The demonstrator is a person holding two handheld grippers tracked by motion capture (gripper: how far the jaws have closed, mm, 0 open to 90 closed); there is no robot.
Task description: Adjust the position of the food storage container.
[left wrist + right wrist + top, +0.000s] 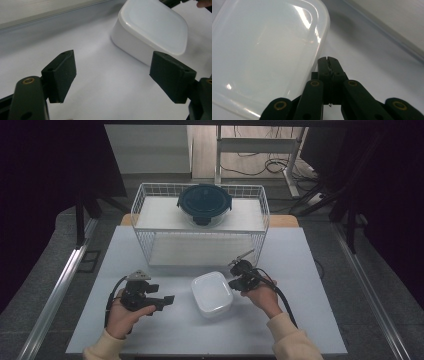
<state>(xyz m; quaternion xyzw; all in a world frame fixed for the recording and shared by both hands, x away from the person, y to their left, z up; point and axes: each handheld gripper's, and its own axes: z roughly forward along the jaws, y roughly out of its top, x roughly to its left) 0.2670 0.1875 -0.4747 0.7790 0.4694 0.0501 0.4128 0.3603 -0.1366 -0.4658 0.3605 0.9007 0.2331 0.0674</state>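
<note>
At the middle of the pale table (165,330) we see a white box (212,293) with rounded corners, its milky, half-clear lid pressed on flat and catching soft glints of light. The box is squarish, with plain smooth walls that taper a little toward the base, and it stands upright on the table, in front of a white wire basket (142,207).

Our left hand-held gripper (167,300) hovers just to the left of the box, apart from it, its jaws spread wide with nothing between them; in the left gripper view the left hand-held gripper (112,75) looks past its two black pads (62,72) at the near wall of the box (152,32).

Our right hand-held gripper (233,281) sits at the box's right edge, its jaws pressed together on nothing. In the right gripper view the right hand-held gripper (327,59) lies just beside the rim of the lid (262,55); we cannot tell whether it touches.

On the basket's upper shelf, well apart from both hands, rests a round glass bowl with a dark blue clip lid (204,203).
</note>
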